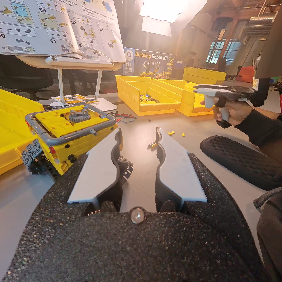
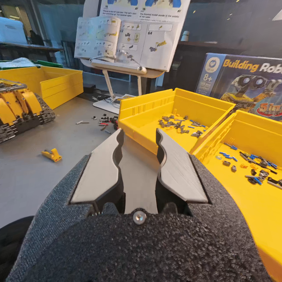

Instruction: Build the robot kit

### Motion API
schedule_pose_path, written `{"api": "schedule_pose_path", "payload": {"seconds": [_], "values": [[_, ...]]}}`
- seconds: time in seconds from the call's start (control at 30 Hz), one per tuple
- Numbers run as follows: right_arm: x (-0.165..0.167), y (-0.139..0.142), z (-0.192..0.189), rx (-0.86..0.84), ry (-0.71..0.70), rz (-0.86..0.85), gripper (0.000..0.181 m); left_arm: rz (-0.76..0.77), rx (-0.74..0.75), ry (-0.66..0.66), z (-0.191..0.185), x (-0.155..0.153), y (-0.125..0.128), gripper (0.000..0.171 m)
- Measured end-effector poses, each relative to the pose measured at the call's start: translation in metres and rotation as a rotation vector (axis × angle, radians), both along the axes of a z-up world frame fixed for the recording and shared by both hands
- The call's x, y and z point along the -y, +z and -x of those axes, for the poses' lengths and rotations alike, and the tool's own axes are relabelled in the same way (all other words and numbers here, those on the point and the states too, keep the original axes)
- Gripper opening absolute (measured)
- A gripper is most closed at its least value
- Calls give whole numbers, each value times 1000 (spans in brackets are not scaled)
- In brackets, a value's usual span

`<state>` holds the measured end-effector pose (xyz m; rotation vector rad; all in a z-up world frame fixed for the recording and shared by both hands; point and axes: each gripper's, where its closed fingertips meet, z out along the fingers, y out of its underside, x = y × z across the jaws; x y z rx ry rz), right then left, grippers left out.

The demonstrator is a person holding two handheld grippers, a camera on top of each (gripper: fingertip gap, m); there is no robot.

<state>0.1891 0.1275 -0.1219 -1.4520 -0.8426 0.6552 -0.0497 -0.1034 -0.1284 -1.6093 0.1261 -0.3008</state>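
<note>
The yellow tracked model (image 1: pixel 68 137) stood just left of the left gripper (image 1: pixel 138 131), whose jaws were apart and empty. The right gripper (image 2: pixel 138 132), likewise parted, hovered before a yellow bin (image 2: pixel 137 129) of small parts (image 2: pixel 180 123).

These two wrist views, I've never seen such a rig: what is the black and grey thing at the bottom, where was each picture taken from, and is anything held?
Each picture comes from a camera on a handheld two-finger gripper, looking along its grey fingers. The left gripper is open and empty, beside a yellow tracked model on the grey table; a small yellow and black piece lies just ahead. That view also shows the right gripper in a person's hand. The right gripper's own view shows it open and empty, near a yellow bin of small parts. An instruction booklet rests on a stand, with a kit box behind.
</note>
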Motion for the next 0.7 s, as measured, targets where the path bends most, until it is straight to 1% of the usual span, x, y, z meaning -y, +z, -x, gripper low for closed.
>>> {"api": "schedule_pose_path", "payload": {"seconds": [0.1, 0.2, 0.27, 0.33, 0.37, 0.47, 0.57, 0.7], "values": [[24, -27, 12, 125, 138, 83, 42, 10, -16, 0, -2, -1, -2, 43], [55, -69, 25, 349, 317, 217, 41, 24, -26, 0, -3, -3, -4, 43], [69, -96, 30, 504, 372, 279, 34, 29, -32, 1, -3, -3, -5, 43], [77, -112, 35, 619, 414, 302, 33, 30, -36, 2, -4, -3, -6, 43], [78, -118, 38, 655, 426, 320, 29, 29, -38, 3, -4, -3, -6, 43], [78, -126, 41, 738, 445, 347, 10, 20, -41, 4, -4, -2, -4, 43], [82, -126, 50, 744, 497, 366, 10, 14, -35, 5, -3, -2, -3, 43], [79, -126, 64, 749, 512, 343, 10, 11, -18, 3, -2, -1, -2, 43]]}}
